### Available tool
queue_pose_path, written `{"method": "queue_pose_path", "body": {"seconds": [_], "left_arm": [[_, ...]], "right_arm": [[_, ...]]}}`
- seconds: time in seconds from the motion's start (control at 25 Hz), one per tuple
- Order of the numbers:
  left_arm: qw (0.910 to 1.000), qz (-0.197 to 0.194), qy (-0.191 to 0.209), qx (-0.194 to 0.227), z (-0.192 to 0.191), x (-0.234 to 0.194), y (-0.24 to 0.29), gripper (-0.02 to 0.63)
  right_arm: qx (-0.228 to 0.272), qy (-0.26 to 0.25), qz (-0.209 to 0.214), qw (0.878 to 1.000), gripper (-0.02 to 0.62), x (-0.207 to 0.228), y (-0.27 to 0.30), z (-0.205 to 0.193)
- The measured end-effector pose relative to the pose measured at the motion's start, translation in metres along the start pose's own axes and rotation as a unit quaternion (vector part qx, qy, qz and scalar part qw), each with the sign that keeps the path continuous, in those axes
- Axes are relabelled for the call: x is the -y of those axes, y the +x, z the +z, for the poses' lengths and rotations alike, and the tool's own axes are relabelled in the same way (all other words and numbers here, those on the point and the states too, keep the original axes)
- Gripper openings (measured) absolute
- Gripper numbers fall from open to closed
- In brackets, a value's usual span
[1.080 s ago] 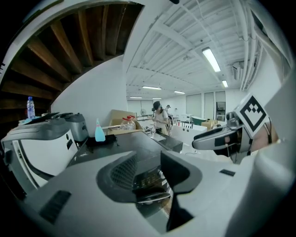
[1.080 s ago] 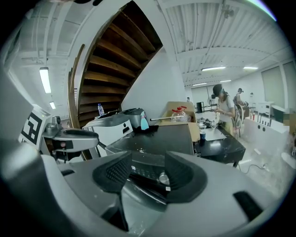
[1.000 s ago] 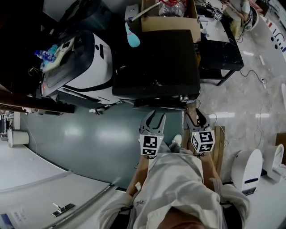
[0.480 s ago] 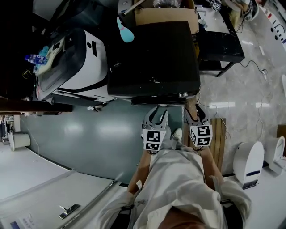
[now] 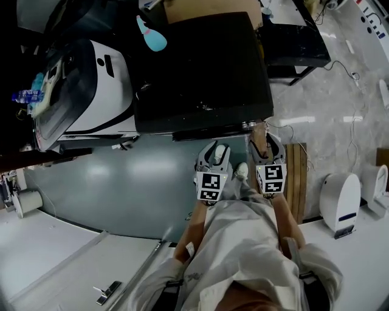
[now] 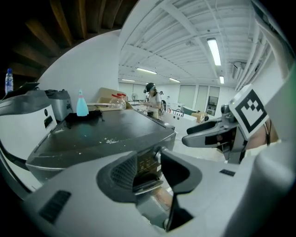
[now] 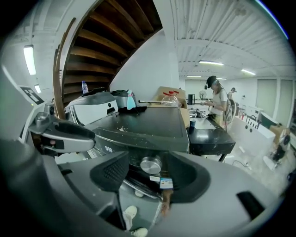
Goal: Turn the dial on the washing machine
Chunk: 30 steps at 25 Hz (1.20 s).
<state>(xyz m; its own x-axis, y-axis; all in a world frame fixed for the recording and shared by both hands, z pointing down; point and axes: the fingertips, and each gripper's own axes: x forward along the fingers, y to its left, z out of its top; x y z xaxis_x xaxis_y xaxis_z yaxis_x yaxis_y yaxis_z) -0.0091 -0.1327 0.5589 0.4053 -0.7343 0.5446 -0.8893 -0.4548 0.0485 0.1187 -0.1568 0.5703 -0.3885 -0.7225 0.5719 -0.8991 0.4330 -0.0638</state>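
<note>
washing machine (image 5: 200, 67): dark, flat-topped unit straight ahead of me in the head view, with its front edge facing both tools.
dial (image 7: 151, 165): round silver knob on the machine's front panel. in the head view it sits at the right end of the front edge, just ahead of my right tool.
right tool (image 5: 268, 143): jaws partly apart, and they have just been opening. the right gripper view shows the dial in the gap between them, but neither pad presses on it, so i grip nothing.
left tool (image 5: 214, 150): jaws a modest gap apart and holding nothing. through the gap, the left gripper view shows the control panel, with the knob at its right edge.
tool spacing: the two tools are side by side in front of the machine, left beside right, and not touching each other.
white appliance (image 5: 103, 85): stands against the machine's left side.
blue bottle (image 5: 152, 35): on the machine's top, at the far left corner.
cardboard box (image 5: 206, 7): behind the machine's far edge.
wooden board (image 5: 296, 176): lies on the floor (image 5: 121, 182) to the right of my right tool.
person (image 7: 217, 104): stands far off to the right in the right gripper view.
</note>
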Motion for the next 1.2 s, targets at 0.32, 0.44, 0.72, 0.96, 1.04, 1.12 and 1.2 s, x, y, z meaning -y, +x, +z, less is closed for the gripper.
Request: {"method": "queue_pose_path", "body": {"seconds": [0.32, 0.44, 0.72, 0.96, 1.04, 1.12, 1.2], "left_arm": [[0.9997, -0.02, 0.0, -0.015, -0.017, -0.006, 0.027, 0.166], [0.9995, -0.024, 0.0, -0.02, -0.024, -0.007, 0.036, 0.166], [0.9992, -0.027, -0.003, -0.028, -0.041, -0.008, 0.05, 0.164], [0.9992, -0.025, -0.007, -0.029, -0.055, -0.008, 0.059, 0.164], [0.9993, -0.025, -0.007, -0.028, -0.058, -0.009, 0.061, 0.164], [0.9993, -0.024, -0.007, -0.026, -0.061, -0.009, 0.063, 0.164], [0.9994, -0.023, -0.005, -0.024, -0.063, -0.009, 0.064, 0.163]], "right_arm": [[-0.02, -0.007, -0.023, 0.999, 0.273, 0.004, 0.026, -0.017], [-0.02, -0.012, -0.03, 0.999, 0.276, 0.005, 0.034, -0.021], [-0.023, -0.035, -0.044, 0.998, 0.281, 0.005, 0.051, -0.034], [-0.016, -0.049, -0.053, 0.997, 0.282, 0.003, 0.066, -0.041], [-0.013, -0.053, -0.055, 0.997, 0.282, 0.002, 0.071, -0.042], [-0.01, -0.054, -0.056, 0.997, 0.285, 0.0, 0.076, -0.044], [-0.007, -0.055, -0.057, 0.997, 0.287, -0.001, 0.081, -0.046]]}}
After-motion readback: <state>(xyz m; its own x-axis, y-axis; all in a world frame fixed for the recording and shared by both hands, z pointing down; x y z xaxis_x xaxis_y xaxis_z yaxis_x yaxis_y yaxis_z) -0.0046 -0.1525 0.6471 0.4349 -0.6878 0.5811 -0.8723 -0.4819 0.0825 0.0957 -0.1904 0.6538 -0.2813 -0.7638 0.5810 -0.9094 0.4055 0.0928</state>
